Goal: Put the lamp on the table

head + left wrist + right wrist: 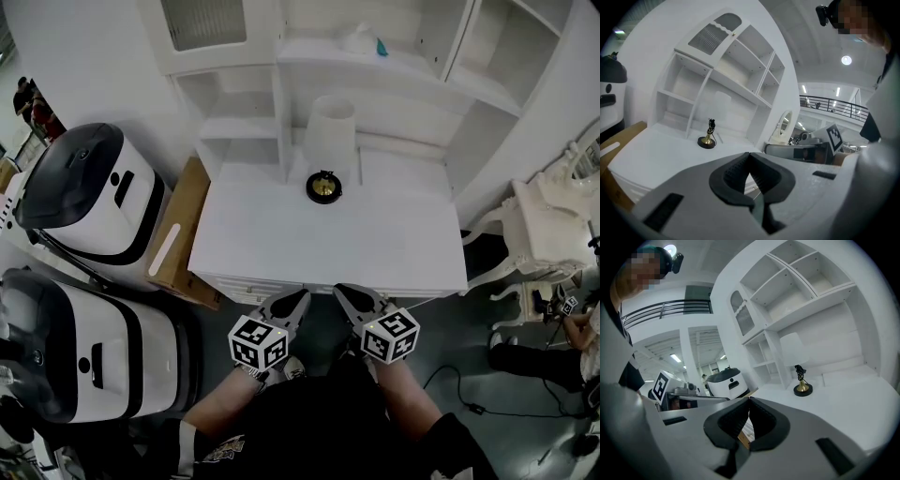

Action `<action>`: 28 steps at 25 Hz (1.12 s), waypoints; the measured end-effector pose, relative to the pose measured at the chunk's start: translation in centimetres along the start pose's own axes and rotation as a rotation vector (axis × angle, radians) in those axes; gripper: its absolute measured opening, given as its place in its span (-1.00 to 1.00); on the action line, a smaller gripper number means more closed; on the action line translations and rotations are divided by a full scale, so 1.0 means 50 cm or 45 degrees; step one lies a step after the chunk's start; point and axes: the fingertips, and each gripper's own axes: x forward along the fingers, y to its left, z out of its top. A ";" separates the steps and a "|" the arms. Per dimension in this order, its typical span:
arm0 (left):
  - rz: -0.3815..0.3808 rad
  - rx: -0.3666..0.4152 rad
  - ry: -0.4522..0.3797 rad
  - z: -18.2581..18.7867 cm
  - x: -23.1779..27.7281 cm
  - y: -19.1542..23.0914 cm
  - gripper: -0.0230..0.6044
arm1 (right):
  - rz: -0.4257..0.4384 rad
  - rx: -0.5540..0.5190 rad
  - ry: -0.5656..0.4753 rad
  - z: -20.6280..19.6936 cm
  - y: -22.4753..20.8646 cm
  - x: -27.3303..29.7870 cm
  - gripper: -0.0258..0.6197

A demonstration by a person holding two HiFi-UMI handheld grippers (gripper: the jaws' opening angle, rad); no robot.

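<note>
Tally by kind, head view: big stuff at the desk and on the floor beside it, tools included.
Lamp: 1
Desk with shelves: 1
White-and-black machines: 2
Cardboard box: 1
White chair: 1
Tools, left tool and right tool, both shut, empty: 2
Total: 8

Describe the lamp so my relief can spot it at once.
Find the white desk with the shelf unit at its back. Near the back of the desktop, about mid-width, stands the lamp. Its round black base and brass stem are the only dark things on it.
</note>
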 end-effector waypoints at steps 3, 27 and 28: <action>-0.001 -0.007 0.007 -0.007 0.002 0.002 -0.91 | -0.006 0.006 0.012 -0.010 -0.004 -0.001 -0.84; -0.021 -0.007 0.003 -0.009 -0.018 0.002 -0.91 | 0.011 0.014 0.024 -0.031 0.021 0.012 -0.84; -0.021 -0.006 0.003 -0.009 -0.018 0.001 -0.91 | 0.011 0.015 0.025 -0.032 0.021 0.011 -0.84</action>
